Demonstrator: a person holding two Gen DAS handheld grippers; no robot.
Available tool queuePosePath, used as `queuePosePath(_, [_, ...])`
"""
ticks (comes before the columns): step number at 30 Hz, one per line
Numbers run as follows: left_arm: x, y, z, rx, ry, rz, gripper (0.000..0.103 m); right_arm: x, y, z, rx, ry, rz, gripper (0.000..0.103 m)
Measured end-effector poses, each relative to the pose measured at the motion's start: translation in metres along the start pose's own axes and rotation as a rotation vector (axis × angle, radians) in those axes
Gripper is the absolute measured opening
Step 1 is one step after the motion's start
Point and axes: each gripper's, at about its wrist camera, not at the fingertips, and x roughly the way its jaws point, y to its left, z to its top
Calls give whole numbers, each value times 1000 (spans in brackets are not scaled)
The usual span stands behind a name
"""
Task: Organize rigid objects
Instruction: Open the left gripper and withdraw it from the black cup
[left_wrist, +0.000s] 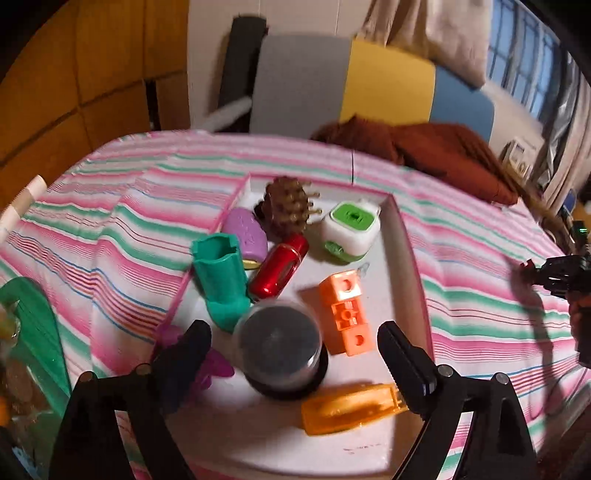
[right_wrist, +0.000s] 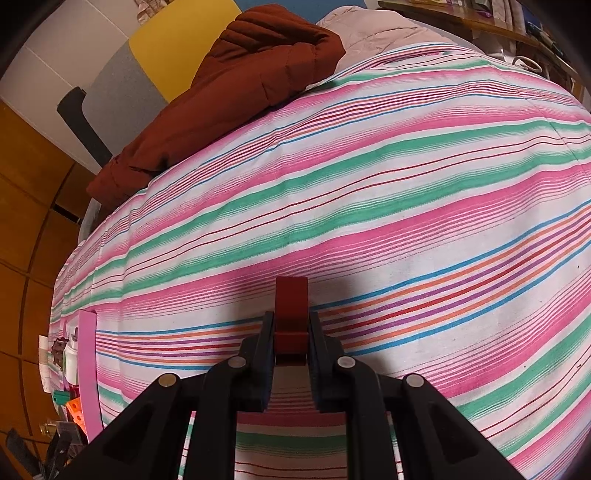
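My left gripper (left_wrist: 291, 354) jaws wide, round dark-topped jar (left_wrist: 281, 350) between them, untouched, sitting in tray (left_wrist: 402, 236) on bed. Back out straight, don't clip orange block (left_wrist: 345, 310). Right gripper (right_wrist: 291, 334) jaws pinch red block (right_wrist: 291, 314) above bedsheet (right_wrist: 369, 192); tray next

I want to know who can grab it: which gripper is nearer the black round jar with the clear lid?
Left. The left gripper has open jaws flanking the jar; the right gripper is off over the striped cloth.
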Motion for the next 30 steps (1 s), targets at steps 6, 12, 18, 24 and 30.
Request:
queuePosePath(6, [-30,-3,-22,-13,-138,5,101,0,8,-4,-32,1,9,14])
queuePosePath(12, [-43,-7,-26,-42,-165,-25,103,-3,30,-16,-110,-3,3,14])
queuePosePath(18, [-48,-14,-30,-16,-166,-13,103,-10,62,-38,-229,-26,-21,14])
queuePosePath(24, [-51,-15,-35,2,-173,10,103,-12,85,-58,-313,-35,-33,14])
queuePosePath(30, [-55,-12,-38,-16,-178,22,103,-15,104,-73,-394,-67,-62,14])
